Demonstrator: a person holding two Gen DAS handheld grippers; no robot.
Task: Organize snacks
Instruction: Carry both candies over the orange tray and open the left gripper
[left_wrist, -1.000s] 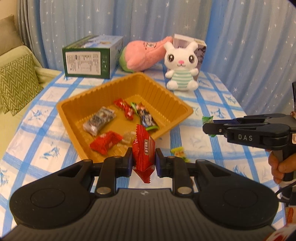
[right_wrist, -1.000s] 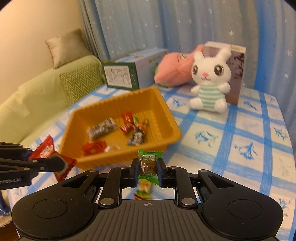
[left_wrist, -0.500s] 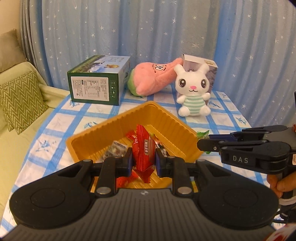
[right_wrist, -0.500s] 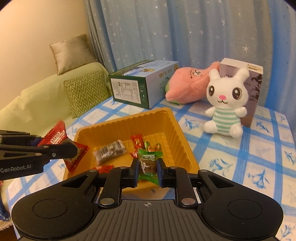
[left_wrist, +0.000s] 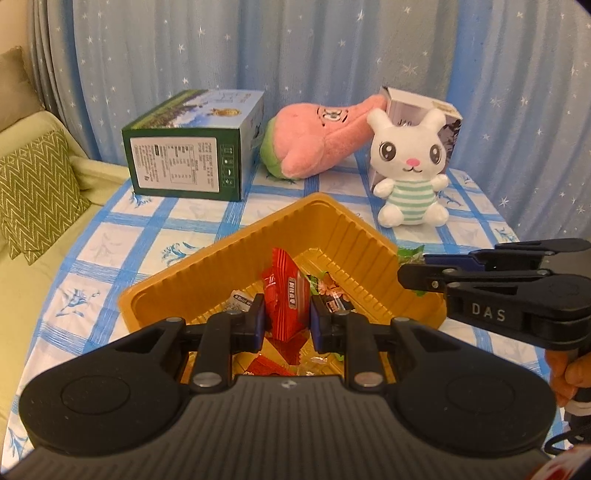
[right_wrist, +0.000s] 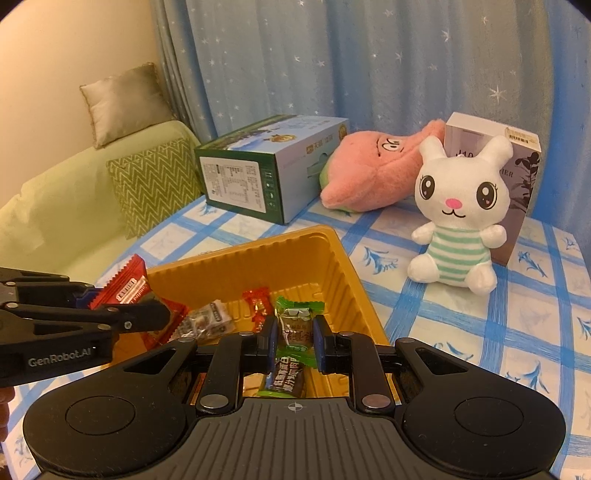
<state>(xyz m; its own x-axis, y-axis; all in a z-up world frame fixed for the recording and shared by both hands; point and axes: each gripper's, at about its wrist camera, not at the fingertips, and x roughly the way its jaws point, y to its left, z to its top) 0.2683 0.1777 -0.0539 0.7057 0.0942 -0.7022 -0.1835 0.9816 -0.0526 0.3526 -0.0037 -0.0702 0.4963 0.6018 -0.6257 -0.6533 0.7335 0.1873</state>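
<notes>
While the left gripper (left_wrist: 286, 318) is pinching a red foil snack packet (left_wrist: 287, 295), it is now hanging over the ribbed orange plastic tray (left_wrist: 236, 254), no longer short of it; beside it, the right gripper (right_wrist: 294, 341) is clamping a green-wrapped candy (right_wrist: 295, 326) above the same tray (right_wrist: 343, 273), so both are looking ready to drop.

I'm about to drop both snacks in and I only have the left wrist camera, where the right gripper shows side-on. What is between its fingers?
Observer: A small brown candy with green wrapper ends, clamped between the fingers of the right gripper.
Operator: Is it over the yellow ribbed plastic tray?
Observer: It looks so. In the right wrist view the tray's floor shows just beyond the fingers.
Operator: Anything underneath?
Observer: A dark candy bar with green ends shows directly below the held one, apparently lying in the tray.
</notes>
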